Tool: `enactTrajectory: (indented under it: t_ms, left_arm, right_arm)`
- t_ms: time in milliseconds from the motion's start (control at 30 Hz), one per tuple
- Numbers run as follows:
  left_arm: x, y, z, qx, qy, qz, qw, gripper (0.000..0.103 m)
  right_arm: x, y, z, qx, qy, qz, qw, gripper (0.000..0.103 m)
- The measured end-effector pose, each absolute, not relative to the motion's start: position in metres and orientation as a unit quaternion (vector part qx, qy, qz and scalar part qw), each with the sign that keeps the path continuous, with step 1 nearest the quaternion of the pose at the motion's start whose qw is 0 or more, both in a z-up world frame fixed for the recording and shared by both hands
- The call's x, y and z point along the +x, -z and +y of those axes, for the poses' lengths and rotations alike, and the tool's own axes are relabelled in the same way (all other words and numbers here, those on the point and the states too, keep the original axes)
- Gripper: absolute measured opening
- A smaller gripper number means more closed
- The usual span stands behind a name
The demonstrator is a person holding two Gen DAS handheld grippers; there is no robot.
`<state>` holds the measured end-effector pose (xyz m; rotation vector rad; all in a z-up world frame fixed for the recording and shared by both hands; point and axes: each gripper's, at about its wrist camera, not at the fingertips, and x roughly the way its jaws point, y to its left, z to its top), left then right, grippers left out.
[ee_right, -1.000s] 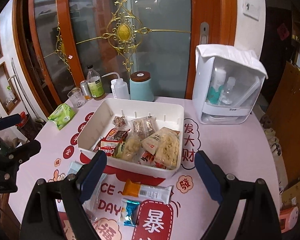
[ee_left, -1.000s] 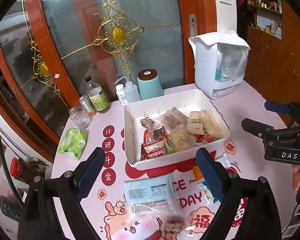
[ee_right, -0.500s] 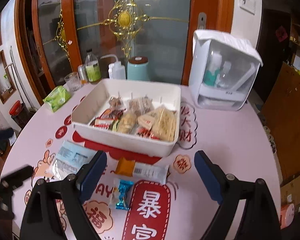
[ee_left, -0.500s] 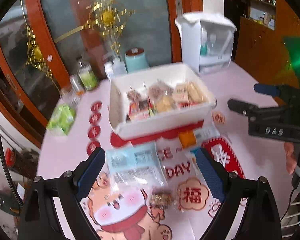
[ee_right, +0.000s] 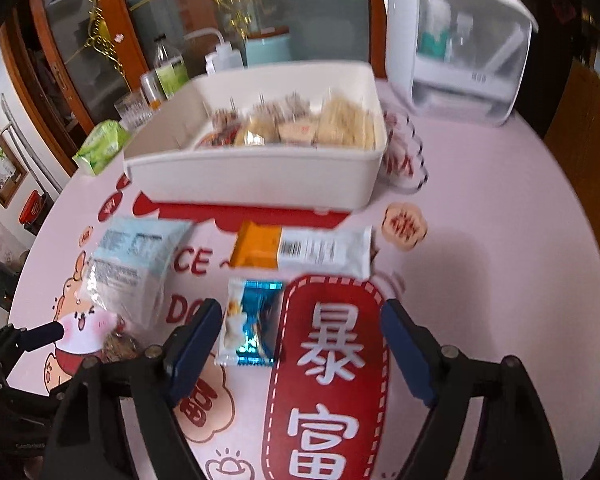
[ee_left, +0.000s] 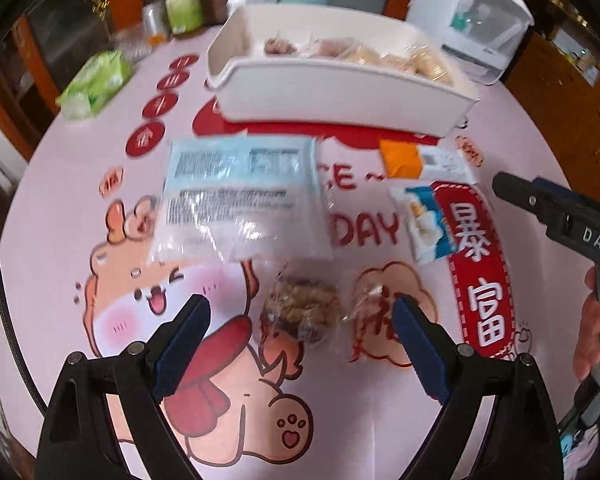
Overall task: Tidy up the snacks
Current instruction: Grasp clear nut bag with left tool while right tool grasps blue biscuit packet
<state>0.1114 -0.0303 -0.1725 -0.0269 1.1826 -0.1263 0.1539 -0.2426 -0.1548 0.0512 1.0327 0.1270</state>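
The blue candy packet point(ee_right: 250, 322) lies between the right tool's point(ee_right: 300, 336) closing jaws, untouched.

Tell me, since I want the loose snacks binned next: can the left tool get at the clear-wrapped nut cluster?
Probably yes. The left tool is open above the nut cluster, which lies between its fingers on the table. Nothing covers it; the pale blue packet lies just beyond it.

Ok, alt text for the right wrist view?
The right gripper, jaws closing but touching nothing, hangs over a small blue-and-white snack packet on a pink table. Beyond lie an orange-and-white bar and a white bin of snacks.
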Motion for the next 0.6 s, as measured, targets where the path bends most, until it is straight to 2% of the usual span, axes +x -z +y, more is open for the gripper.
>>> enactTrajectory:
  t_ms: [67, 500, 600]
  left_arm:
    - [0.113, 0.181, -0.029, -0.018, 0.061, 0.565, 0.823, 0.092]
    - [0.126, 0.215, -0.048, 0.014, 0.092, 0.594, 0.799, 0.092]
    - [0.128, 0.222, -0.049, 0.018, 0.093, 0.599, 0.795, 0.092]
  right_arm:
    - [0.155, 0.163, -0.241, 0.031, -0.064, 0.503, 0.861, 0.077]
    - [0.168, 0.197, -0.213, 0.024, -0.075, 0.529, 0.845, 0.076]
    - [0.171, 0.204, -0.208, 0.021, -0.077, 0.536, 0.84, 0.069]
